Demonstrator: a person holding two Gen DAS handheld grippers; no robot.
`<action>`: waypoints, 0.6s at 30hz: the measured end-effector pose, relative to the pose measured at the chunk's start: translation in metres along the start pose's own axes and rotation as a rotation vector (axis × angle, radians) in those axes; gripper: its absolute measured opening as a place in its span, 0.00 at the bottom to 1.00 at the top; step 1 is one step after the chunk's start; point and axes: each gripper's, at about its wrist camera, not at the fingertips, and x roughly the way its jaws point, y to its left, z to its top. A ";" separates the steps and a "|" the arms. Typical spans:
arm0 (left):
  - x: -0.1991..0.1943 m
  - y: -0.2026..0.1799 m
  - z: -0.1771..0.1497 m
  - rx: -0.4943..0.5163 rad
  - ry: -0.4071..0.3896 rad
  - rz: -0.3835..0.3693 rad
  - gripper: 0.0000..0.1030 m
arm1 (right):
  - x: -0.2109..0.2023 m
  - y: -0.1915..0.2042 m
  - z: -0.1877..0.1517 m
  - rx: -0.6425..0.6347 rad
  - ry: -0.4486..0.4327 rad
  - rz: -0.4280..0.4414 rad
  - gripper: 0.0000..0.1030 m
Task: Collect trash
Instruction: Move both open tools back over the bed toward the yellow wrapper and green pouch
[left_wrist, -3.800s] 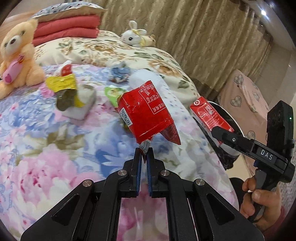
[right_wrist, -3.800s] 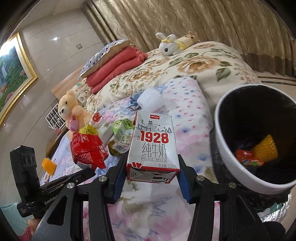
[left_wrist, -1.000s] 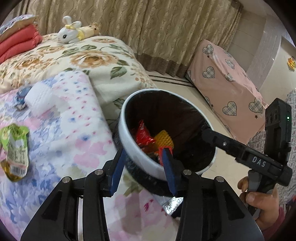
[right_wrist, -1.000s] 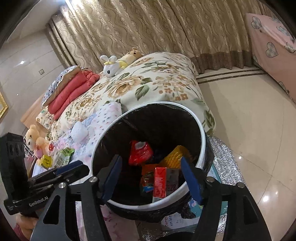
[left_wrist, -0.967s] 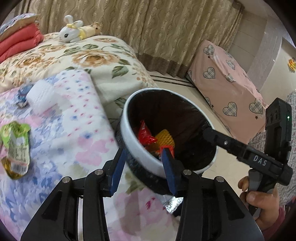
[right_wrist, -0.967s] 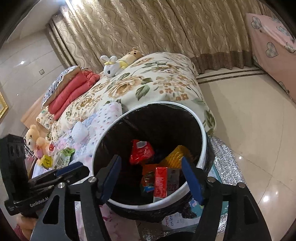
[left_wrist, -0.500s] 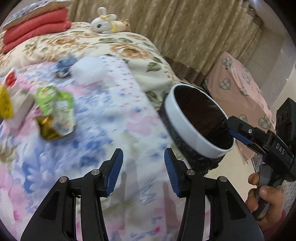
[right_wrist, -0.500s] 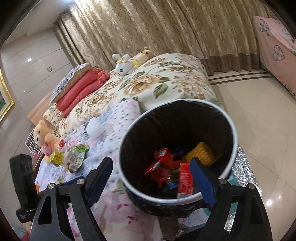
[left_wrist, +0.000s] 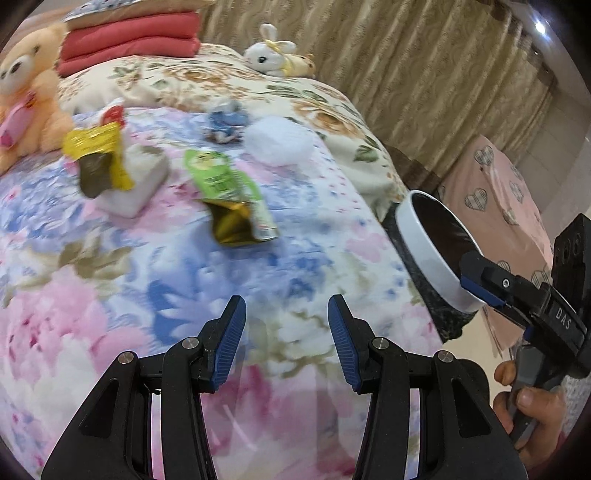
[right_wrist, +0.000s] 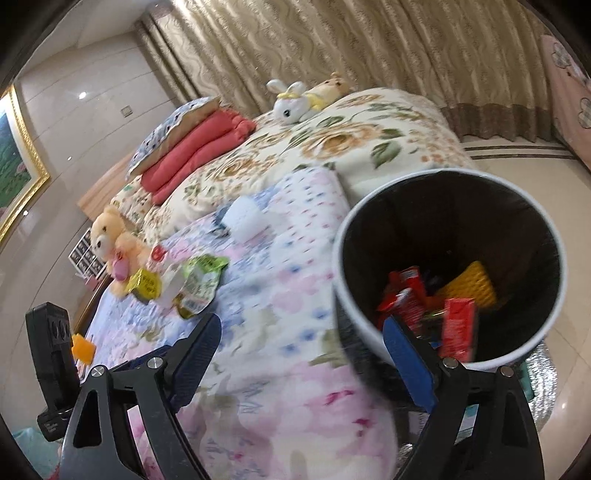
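Observation:
Trash lies on the floral bed cover: a green pouch (left_wrist: 225, 192) (right_wrist: 201, 282), a yellow wrapper (left_wrist: 98, 158) (right_wrist: 144, 284) on a white block (left_wrist: 135, 184), a blue scrap (left_wrist: 225, 123) and a white wad (left_wrist: 279, 142) (right_wrist: 243, 218). My left gripper (left_wrist: 284, 321) hovers open over the cover, nothing between its pads. My right gripper (right_wrist: 301, 343) hangs beside the white-rimmed bin (right_wrist: 343, 306) (left_wrist: 428, 254), its jaws opening wide and empty. Inside the bin lie red packets (right_wrist: 406, 295), a red carton (right_wrist: 460, 328) and a yellow item (right_wrist: 471, 284).
A teddy bear (left_wrist: 26, 96) (right_wrist: 110, 240) sits at the bed's left. Red folded blankets (left_wrist: 129, 40) and a toy rabbit (left_wrist: 269, 53) lie farther back. A pink heart-patterned cover (left_wrist: 498, 206) stands right of the bin, curtains behind. A hand (left_wrist: 532, 402) holds the right gripper.
Both grippers swung left from over the bin toward the bed. The left now faces the trash on the cover. The right's jaws spread wider; the carton lies in the bin.

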 end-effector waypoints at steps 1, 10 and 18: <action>-0.002 0.005 -0.001 -0.009 -0.001 0.006 0.45 | 0.003 0.005 -0.001 -0.008 0.007 0.005 0.88; -0.011 0.038 -0.007 -0.075 -0.016 0.040 0.52 | 0.021 0.035 -0.009 -0.043 0.045 0.051 0.88; -0.017 0.064 -0.001 -0.117 -0.036 0.075 0.57 | 0.038 0.052 -0.014 -0.057 0.079 0.074 0.88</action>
